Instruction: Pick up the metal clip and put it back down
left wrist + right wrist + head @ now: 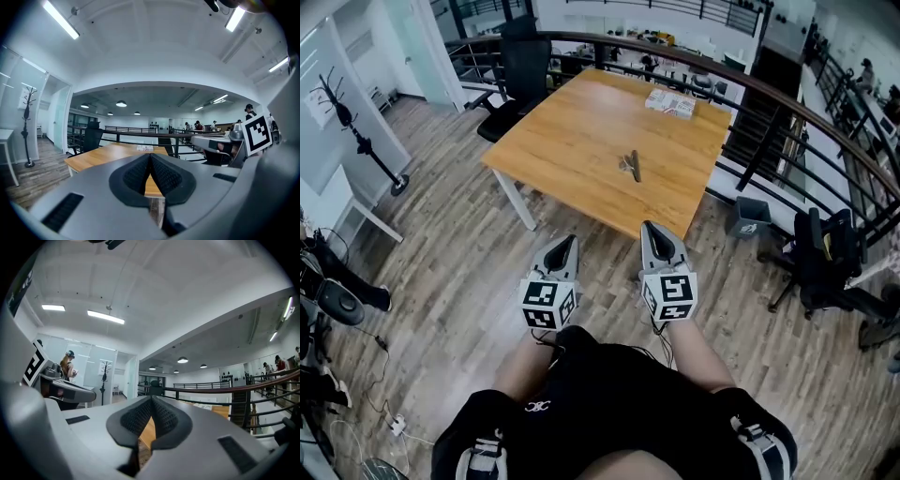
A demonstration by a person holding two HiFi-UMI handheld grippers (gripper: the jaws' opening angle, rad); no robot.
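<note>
Atop table point(572, 141), metal clip point(633, 166) vis. in head view only.

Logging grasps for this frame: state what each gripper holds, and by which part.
Nothing is held. The left gripper and the right gripper both have jaws shut and empty, short of the wooden table; the metal clip lies on its top.

Smooth, satin-finish wood counter point(572, 141); dull grey metal clip point(633, 166); grey wood-grain plank floor point(459, 281); left tool point(150, 160) matt grey plastic, pads point(165, 177) black, textured.
</note>
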